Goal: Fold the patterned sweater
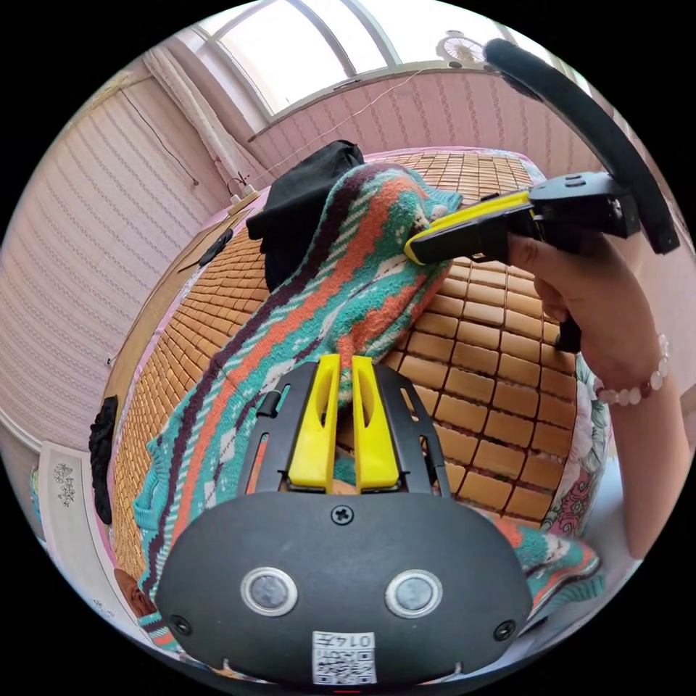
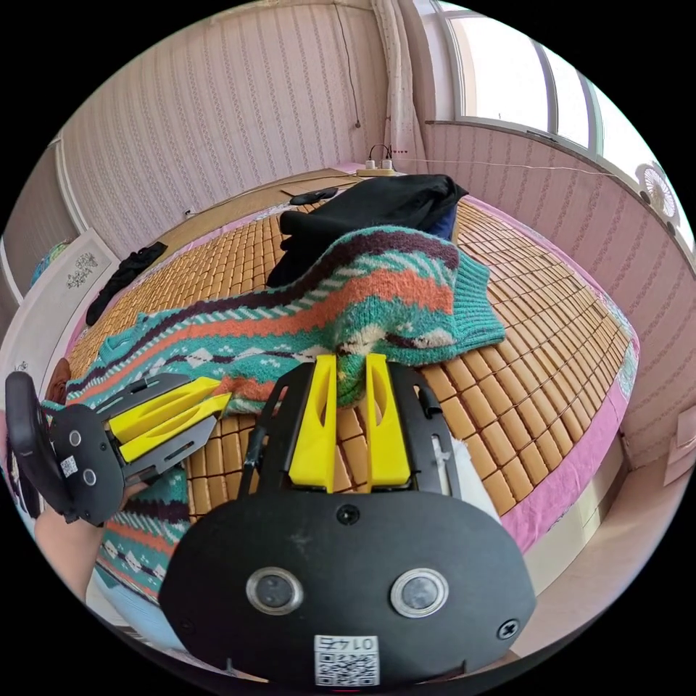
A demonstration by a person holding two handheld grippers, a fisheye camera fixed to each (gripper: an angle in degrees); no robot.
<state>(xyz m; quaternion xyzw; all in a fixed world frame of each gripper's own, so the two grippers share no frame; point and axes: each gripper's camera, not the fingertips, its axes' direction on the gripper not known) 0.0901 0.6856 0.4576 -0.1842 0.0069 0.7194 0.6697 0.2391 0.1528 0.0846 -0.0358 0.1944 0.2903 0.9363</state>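
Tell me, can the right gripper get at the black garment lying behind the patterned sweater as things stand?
Probably not right now. The right gripper has its jaws closed on the striped knit patterned sweater, and that raised fold stands between it and the black garment on the bamboo mat.

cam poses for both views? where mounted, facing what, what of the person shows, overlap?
Left gripper view: rides the left gripper, facing along the sweater toward the window; the right gripper and a hand show.
Right gripper view: rides the right gripper, facing across the bed mat toward the wall corner; the left gripper shows.
Shared: sweater, mat, black garment, both grippers pinching sweater.
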